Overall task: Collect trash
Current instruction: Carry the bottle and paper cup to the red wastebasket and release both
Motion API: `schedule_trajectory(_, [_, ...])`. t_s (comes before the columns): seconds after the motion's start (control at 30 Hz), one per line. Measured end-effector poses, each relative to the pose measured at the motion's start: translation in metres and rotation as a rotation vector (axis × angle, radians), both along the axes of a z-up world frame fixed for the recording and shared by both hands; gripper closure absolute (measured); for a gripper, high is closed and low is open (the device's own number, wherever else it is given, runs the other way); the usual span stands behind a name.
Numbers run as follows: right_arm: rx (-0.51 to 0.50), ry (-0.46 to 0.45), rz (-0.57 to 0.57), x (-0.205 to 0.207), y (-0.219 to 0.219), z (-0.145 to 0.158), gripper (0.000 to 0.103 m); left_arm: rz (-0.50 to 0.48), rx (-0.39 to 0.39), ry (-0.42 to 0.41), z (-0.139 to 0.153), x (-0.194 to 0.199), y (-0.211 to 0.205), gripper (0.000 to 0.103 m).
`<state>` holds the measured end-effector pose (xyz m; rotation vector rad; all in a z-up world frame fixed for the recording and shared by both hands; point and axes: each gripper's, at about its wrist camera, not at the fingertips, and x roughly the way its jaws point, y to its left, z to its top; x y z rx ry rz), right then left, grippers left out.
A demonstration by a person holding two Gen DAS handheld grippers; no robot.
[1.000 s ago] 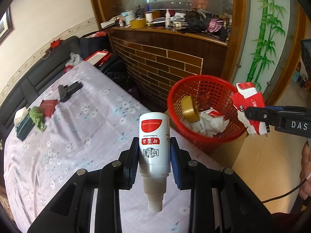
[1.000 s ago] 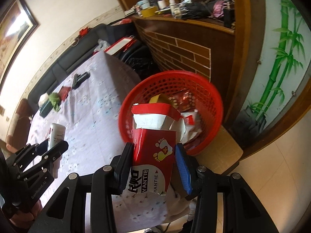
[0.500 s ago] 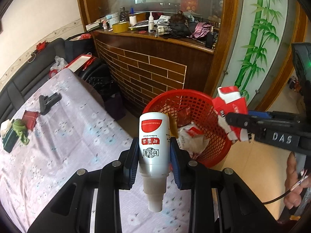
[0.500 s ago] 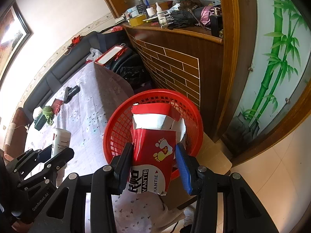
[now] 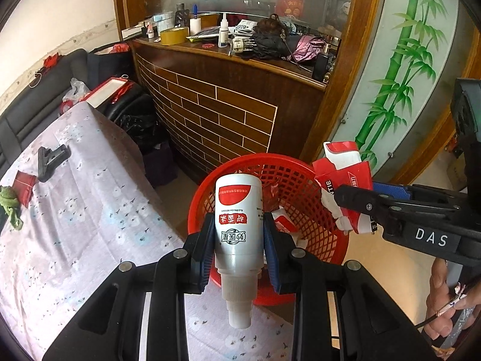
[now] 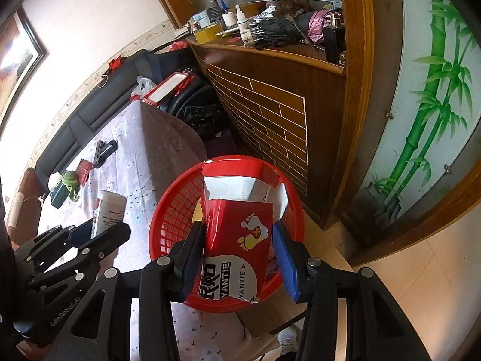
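Now both grippers hang over the red mesh basket [image 6: 168,210]. Right gripper [image 6: 239,240] pinches the torn red carton [image 6: 240,225] upright above its middle; left gripper [image 5: 239,240] clamps the white spray bottle [image 5: 239,219], nozzle toward the camera, nearer the rim.

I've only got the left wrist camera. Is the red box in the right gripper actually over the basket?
Observer: Yes. In the right wrist view the red box, held in the right gripper, hangs over the open top of the red basket.
Operator: And my white bottle?
Observer: From that side the white bottle in the left gripper shows over the flowered tablecloth, left of the basket's rim and not above it.
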<state>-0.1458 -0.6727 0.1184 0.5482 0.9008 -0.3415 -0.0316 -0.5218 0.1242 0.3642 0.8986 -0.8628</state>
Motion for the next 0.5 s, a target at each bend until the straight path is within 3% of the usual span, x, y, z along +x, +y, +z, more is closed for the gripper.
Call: schedule_trajectory(0.5, [0.009, 0.030, 0.019, 0.020, -0.013, -0.010, 0.052, 0.014, 0.022, 0.040, -0.026, 0.010, -0.021, 0.074])
